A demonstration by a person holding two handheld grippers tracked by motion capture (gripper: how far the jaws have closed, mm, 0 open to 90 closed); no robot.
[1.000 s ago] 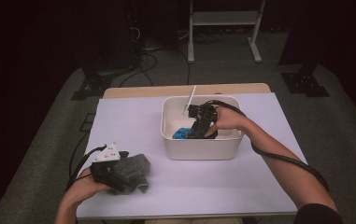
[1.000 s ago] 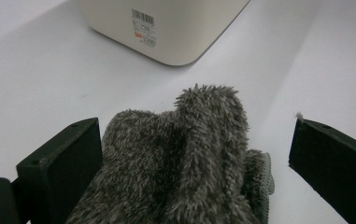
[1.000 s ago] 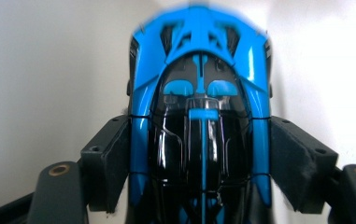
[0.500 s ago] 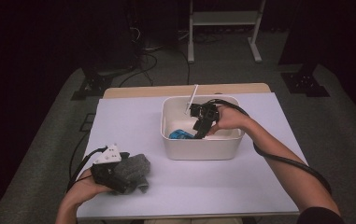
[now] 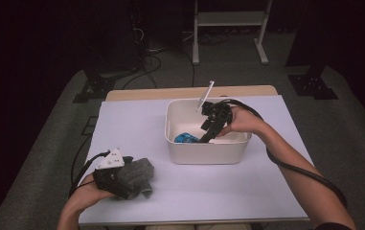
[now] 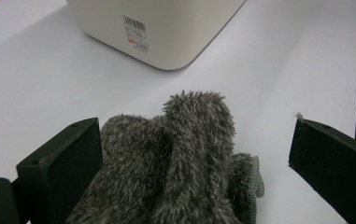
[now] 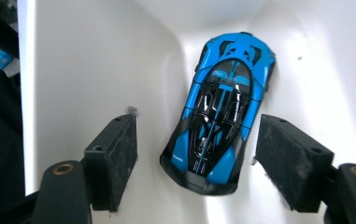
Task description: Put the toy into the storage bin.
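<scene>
Near left on the white table: left gripper spread wide around a grey fuzzy cloth, one pad against the pile, the other clear of it, nothing clamped. Cloth heaped flat on the table, well apart from the bin. Right of centre: cream bin, barcode label on its near wall. Inside, at the left end of the floor: blue toy car. Above it: right gripper, released, pads either side of the car without contact. Against the far rim: a white stick, tilted.
</scene>
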